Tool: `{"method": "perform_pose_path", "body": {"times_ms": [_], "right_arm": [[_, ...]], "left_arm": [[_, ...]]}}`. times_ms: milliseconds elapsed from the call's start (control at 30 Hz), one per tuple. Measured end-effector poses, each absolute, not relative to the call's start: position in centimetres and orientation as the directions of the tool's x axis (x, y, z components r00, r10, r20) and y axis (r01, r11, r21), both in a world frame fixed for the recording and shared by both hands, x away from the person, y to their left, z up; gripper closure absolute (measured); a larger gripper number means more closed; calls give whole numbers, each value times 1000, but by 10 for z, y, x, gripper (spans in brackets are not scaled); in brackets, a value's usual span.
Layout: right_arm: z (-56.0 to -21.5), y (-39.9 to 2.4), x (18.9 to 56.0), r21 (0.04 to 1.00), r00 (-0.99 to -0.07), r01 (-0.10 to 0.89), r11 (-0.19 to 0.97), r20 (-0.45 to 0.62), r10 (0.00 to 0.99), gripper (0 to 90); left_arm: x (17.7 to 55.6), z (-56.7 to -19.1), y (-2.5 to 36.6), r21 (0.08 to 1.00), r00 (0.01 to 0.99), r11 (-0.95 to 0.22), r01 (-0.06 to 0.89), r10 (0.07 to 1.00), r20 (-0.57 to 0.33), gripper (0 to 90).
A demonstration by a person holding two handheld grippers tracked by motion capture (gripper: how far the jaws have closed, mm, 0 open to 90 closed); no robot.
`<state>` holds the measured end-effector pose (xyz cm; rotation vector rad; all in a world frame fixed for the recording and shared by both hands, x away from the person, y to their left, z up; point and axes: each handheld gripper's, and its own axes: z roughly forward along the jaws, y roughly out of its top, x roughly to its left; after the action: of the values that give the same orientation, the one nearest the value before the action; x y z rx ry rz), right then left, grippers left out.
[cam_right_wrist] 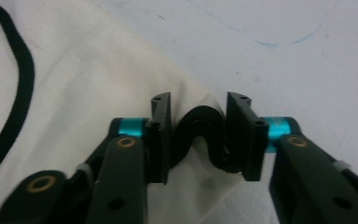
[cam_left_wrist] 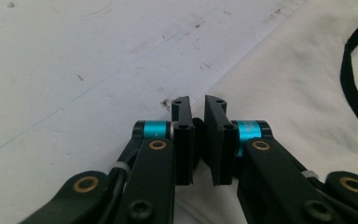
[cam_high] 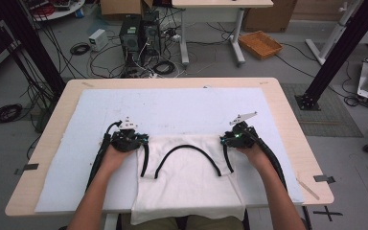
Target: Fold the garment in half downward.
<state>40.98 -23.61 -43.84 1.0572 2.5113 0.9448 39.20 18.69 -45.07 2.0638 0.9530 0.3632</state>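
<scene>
- A white tank top (cam_high: 187,177) with black trim (cam_high: 188,149) lies flat at the table's (cam_high: 287,115) near edge.
- The left gripper (cam_left_wrist: 197,122) and right gripper (cam_right_wrist: 199,122) each pinch a shoulder strap.
- Grasp looks secured; next likely comes an even lift or fold.

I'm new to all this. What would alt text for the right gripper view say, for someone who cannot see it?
Two black jaws of the right gripper pinch a bunched fold of black strap at the edge of a white cloth garment. The garment lies on a pale, scuffed table cover, and another black strap curves along the left side.
</scene>
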Motion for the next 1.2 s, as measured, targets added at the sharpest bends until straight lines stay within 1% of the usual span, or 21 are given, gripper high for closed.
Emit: {"method": "perform_pose_path", "body": {"times_ms": [33,133,233,267,300,400,467,600,700,767,867,1000,1200], "right_arm": [[-438,-236,409,654,-707,545,525,22,707,734],[-439,-236,409,652,-711,556,515,52,701,804],[-438,-238,409,649,-705,573,500,80,705,824],[-438,-238,409,649,-705,573,500,80,705,824],[-437,-236,409,649,-713,556,520,49,700,835],[-437,-235,408,652,-705,522,550,-33,709,842],[-438,-236,412,665,-687,511,545,-64,723,844],[-436,-240,422,702,-636,502,504,-95,766,845],[-433,-242,428,735,-592,492,466,-109,798,845],[-430,-245,432,765,-567,482,428,-100,818,844],[-426,-248,430,798,-547,463,386,-85,833,843],[-421,-249,422,808,-564,426,407,-114,818,841],[-410,-249,399,836,-595,340,430,-163,787,839]], "left_arm": [[392,-451,188,774,669,-374,510,738,-84,828],[393,-451,191,775,662,-346,529,740,-121,837],[393,-452,195,773,656,-315,551,735,-169,842],[393,-452,195,773,656,-315,551,735,-169,842],[393,-452,199,774,647,-287,565,736,-199,843],[394,-449,203,792,634,-246,559,743,-216,845],[397,-446,206,809,619,-209,549,752,-226,846],[407,-438,211,829,589,-135,543,765,-261,848],[416,-430,211,858,572,-58,511,768,-288,848],[418,-428,209,872,569,-15,489,763,-306,847],[417,-430,209,871,580,-23,492,754,-307,846],[410,-432,212,877,597,-6,481,734,-323,846],[388,-428,217,901,652,-12,434,694,-304,845]]}}
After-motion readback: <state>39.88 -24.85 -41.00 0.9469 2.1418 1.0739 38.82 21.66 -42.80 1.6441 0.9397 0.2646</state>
